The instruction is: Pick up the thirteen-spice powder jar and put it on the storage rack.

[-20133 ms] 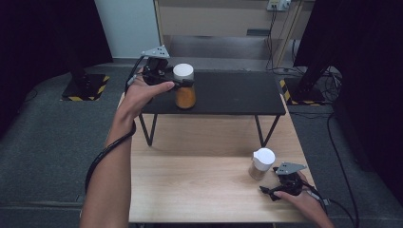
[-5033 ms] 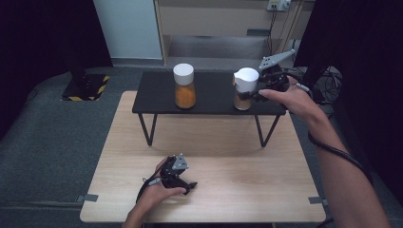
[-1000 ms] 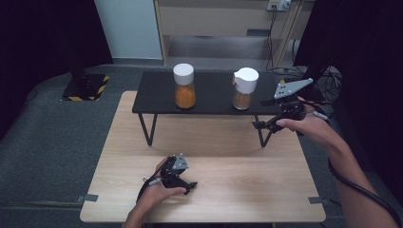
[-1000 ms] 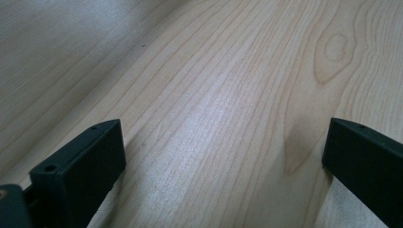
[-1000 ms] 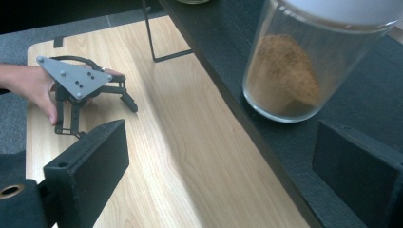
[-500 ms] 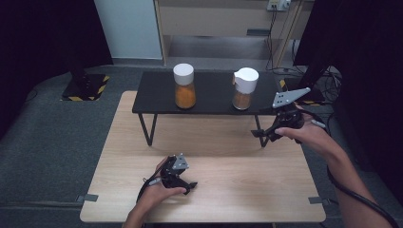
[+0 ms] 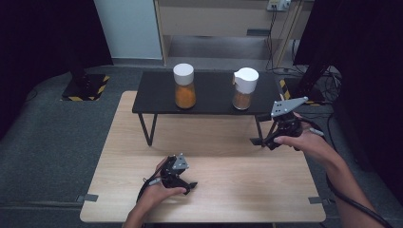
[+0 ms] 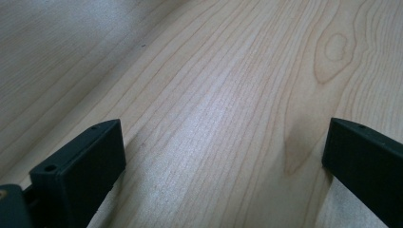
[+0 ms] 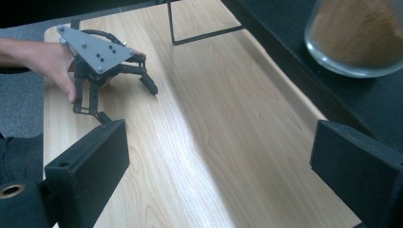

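Two glass jars with white lids stand on a low black stand (image 7: 214,104). The left jar (image 7: 184,86) holds orange powder; the right jar (image 7: 245,89) holds brown powder, and its base (image 9: 356,38) also appears in the right gripper view. My right gripper (image 7: 262,141) hangs in front of the stand's right end, near its right leg. Its jaws (image 9: 221,142) are open, with only the wooden table (image 7: 237,180) between them. My left gripper (image 7: 189,186) rests low on that table near the front edge. It (image 8: 223,137) is open and empty, and it (image 9: 127,102) shows far off from the right gripper.
The black stand's thin metal legs (image 7: 146,128) stand on the back half of the wooden table. A cabinet (image 7: 214,21) and cables (image 7: 328,76) lie beyond. Grey floor (image 7: 57,142) surrounds the table.
My right gripper has come down and toward me from beside the right jar, now lower in front of the stand's right end. The left gripper and both jars have stayed put.
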Motion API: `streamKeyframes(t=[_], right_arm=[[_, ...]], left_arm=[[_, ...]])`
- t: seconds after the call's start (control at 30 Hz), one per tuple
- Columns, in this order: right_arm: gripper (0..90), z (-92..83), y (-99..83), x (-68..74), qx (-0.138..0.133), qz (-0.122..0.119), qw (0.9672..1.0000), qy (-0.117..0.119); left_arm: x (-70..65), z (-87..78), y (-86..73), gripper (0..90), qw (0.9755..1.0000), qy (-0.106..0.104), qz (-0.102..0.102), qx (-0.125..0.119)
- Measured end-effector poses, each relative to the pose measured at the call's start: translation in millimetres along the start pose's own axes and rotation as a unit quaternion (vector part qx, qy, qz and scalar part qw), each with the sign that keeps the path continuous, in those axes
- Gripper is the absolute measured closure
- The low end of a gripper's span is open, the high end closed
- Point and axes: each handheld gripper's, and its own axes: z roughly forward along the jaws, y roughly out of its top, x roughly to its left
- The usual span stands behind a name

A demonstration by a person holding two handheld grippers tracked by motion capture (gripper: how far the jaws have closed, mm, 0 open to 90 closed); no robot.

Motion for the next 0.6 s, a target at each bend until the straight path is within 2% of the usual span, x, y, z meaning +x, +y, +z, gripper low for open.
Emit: streamKeyframes(t=[0.6], right_arm=[[7.0,15.5,-20.2,3.9,0.006,0.007,0.9999,0.013]], left_arm=[[0.1,-0.1,0.3,0.0,1.0,0.0,0.001,0.001]])
